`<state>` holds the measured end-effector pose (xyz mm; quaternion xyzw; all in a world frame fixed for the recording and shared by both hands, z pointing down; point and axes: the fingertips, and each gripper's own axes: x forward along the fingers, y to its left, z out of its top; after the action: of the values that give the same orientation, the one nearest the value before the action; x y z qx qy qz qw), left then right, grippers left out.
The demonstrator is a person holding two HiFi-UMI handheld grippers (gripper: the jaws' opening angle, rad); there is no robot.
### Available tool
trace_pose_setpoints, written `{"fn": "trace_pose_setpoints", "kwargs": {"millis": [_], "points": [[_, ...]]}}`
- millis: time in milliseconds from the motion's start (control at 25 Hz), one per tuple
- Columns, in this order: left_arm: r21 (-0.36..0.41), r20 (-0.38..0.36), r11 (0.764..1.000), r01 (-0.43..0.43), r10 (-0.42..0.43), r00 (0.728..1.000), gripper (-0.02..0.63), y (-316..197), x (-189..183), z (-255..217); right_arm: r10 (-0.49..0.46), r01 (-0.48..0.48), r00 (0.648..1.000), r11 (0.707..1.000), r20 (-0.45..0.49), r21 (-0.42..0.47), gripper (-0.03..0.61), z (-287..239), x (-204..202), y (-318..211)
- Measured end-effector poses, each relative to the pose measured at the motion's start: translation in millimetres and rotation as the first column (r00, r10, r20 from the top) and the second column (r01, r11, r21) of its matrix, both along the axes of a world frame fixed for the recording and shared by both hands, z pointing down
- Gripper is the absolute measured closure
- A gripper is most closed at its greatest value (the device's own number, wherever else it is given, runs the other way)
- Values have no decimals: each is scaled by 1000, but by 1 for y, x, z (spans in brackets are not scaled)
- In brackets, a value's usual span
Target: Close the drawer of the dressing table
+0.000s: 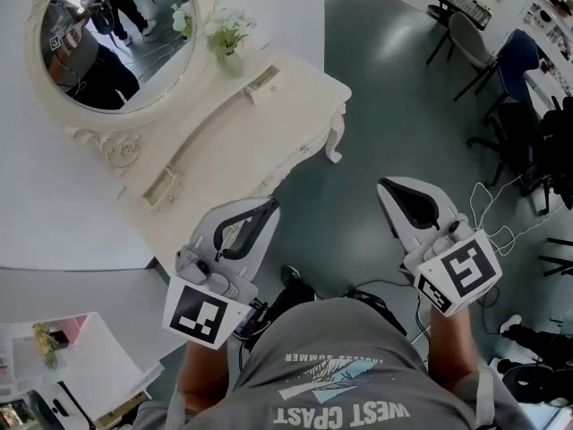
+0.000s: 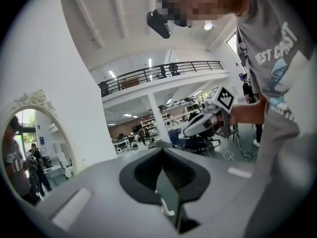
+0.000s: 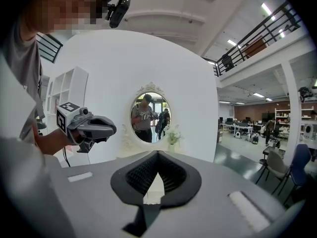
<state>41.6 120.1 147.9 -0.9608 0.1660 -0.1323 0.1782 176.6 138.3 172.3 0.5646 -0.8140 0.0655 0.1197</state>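
The cream dressing table (image 1: 286, 97) stands at the upper left under an oval mirror (image 1: 116, 34). I look down on its top, and its front drawer is hidden from here. My left gripper (image 1: 271, 206) is shut and holds nothing; it hovers by the table's near front edge. My right gripper (image 1: 385, 186) is also shut and holds nothing, and hangs over the floor to the right of the table. In the right gripper view the table (image 3: 148, 145) lies ahead, past the shut jaw tips (image 3: 157, 155), with the left gripper (image 3: 113, 129) at the left.
A vase of white flowers (image 1: 226, 38) and two small raised boxes (image 1: 163, 186) sit on the tabletop. Chairs (image 1: 470, 43) and loose cables (image 1: 501, 213) are at the right. A white shelf unit (image 1: 81, 365) stands at the lower left. Grey floor (image 1: 394, 106) lies beside the table.
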Motion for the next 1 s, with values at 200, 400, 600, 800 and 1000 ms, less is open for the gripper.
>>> {"fn": "trace_pose_setpoints", "kwargs": {"millis": [200, 400, 600, 800, 1000], "points": [[3, -8, 999, -51, 52, 999, 612, -32, -26, 2, 54, -54, 998, 999, -18, -1, 578, -4, -24, -25], [17, -47, 998, -68, 69, 996, 612, -58, -57, -6, 88, -88, 995, 996, -52, 2, 577, -13, -50, -44], [31, -80, 999, -32, 35, 996, 612, -81, -95, -12, 67, -66, 994, 998, -84, 19, 578, -25, -86, -64], [43, -107, 999, 22, -18, 994, 612, -98, -124, -17, 31, -29, 995, 999, -99, 20, 578, -26, -107, -87], [35, -99, 992, 125, -121, 988, 612, -116, -152, -16, -40, 43, 994, 999, -99, 29, 577, -26, -120, -123]]}}
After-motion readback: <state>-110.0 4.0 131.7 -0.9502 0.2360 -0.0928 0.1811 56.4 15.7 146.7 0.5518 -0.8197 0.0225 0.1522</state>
